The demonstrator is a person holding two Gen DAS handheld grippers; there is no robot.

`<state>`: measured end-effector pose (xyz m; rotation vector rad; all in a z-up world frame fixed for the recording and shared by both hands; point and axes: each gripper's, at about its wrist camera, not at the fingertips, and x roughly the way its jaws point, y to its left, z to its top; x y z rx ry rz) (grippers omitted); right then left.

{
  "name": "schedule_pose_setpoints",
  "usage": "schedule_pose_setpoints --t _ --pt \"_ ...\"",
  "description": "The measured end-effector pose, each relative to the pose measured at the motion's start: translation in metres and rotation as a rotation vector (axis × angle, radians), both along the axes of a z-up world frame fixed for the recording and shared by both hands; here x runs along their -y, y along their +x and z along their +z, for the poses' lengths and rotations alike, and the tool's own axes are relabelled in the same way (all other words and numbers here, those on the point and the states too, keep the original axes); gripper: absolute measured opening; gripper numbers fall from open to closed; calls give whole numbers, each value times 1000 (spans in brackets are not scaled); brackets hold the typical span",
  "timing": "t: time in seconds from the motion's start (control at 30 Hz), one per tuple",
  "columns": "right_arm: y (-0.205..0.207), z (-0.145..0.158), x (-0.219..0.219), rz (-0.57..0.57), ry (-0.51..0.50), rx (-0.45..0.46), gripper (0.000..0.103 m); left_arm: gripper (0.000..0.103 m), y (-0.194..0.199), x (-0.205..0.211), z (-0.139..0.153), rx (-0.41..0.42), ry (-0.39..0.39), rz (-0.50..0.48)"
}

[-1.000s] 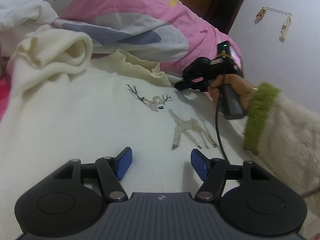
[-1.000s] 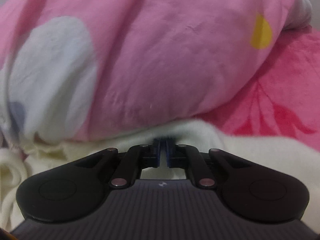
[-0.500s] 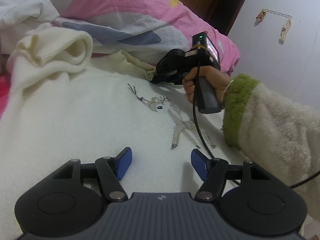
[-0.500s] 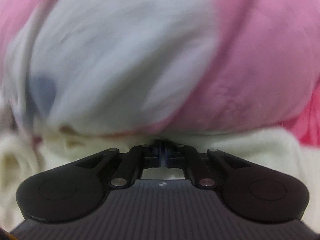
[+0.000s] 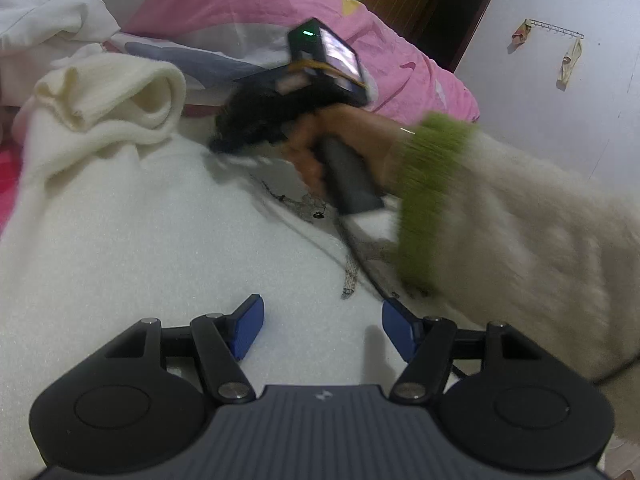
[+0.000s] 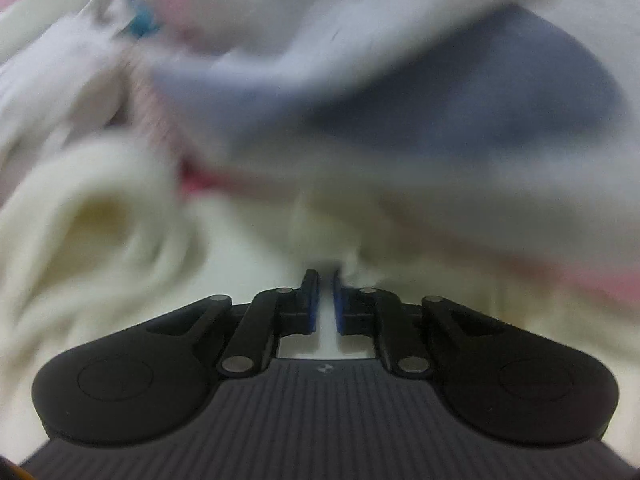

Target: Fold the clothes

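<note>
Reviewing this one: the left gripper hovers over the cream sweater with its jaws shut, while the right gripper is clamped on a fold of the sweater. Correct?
Not quite. The left wrist view shows the left gripper with its jaws open, nothing between them, over the cream sweater. The right gripper is indeed clamped on the cream fabric.

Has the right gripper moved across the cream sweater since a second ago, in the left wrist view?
Yes. The right gripper has gone leftward over the sweater, from beside the embroidered deer toward the rolled collar, jaws shut.
</note>
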<state>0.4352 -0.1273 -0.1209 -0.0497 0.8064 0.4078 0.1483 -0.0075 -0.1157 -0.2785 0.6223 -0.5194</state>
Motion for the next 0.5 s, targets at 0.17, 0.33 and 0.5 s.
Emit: schedule_pose_setpoints --t 0.17,0.33,0.5 --pt "7 15 -2 -43 30 -19 9 67 0 -1 0 -2 -7 -2" --pt "-37 32 -6 153 44 -114 13 67 2 -3 1 -12 -19 -5" --pt "-32 1 -54 242 -21 -118 13 67 1 -3 2 -11 -20 -5"
